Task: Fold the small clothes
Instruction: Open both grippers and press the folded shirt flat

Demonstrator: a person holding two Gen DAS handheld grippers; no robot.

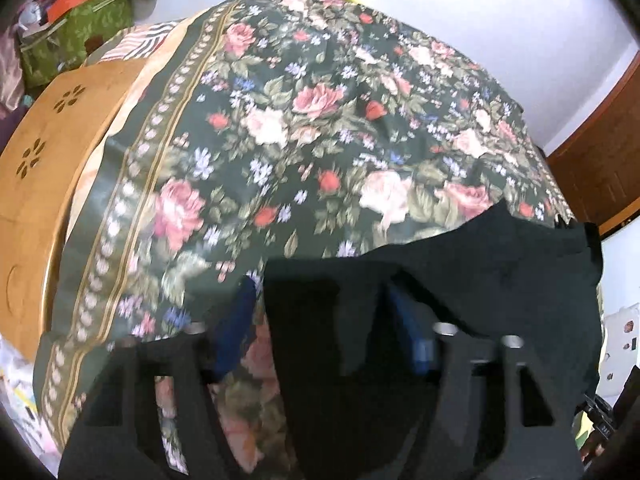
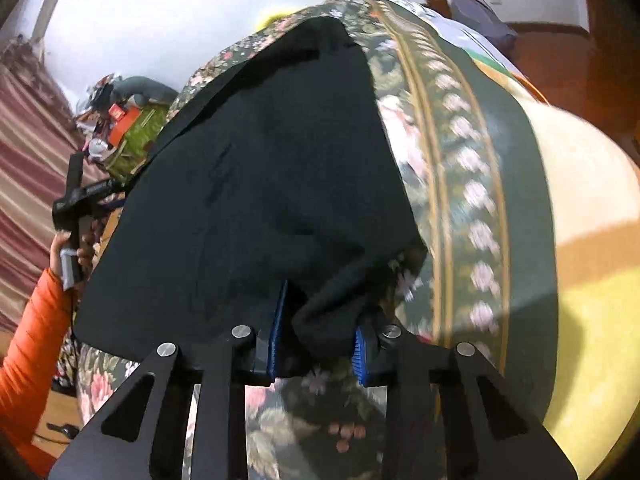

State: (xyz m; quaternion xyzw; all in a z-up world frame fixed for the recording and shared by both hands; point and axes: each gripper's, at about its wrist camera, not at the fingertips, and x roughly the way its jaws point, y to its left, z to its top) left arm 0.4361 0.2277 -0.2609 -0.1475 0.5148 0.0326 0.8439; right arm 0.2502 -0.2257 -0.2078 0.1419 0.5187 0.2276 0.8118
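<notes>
Two grippers hold one black garment (image 2: pixel 260 184) spread over the floral bedspread (image 1: pixel 280 128). The right gripper (image 2: pixel 318 340) has its blue pads part-closed on a bunched corner at 6 o'clock. The left gripper (image 1: pixel 324 332) has black cloth draped between its fingers; whether they pinch it, I cannot tell. The fold looks under way. Next probably comes carrying the edge across evenly. The fabric looks soft, matte and limp.

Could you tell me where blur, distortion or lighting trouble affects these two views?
Left wrist: floral bedspread bulges from fisheye, near edge smeared; black garment shows no detail. Right wrist: border stripe motion-blurred, sunlit yellow blanket overbright.
</notes>
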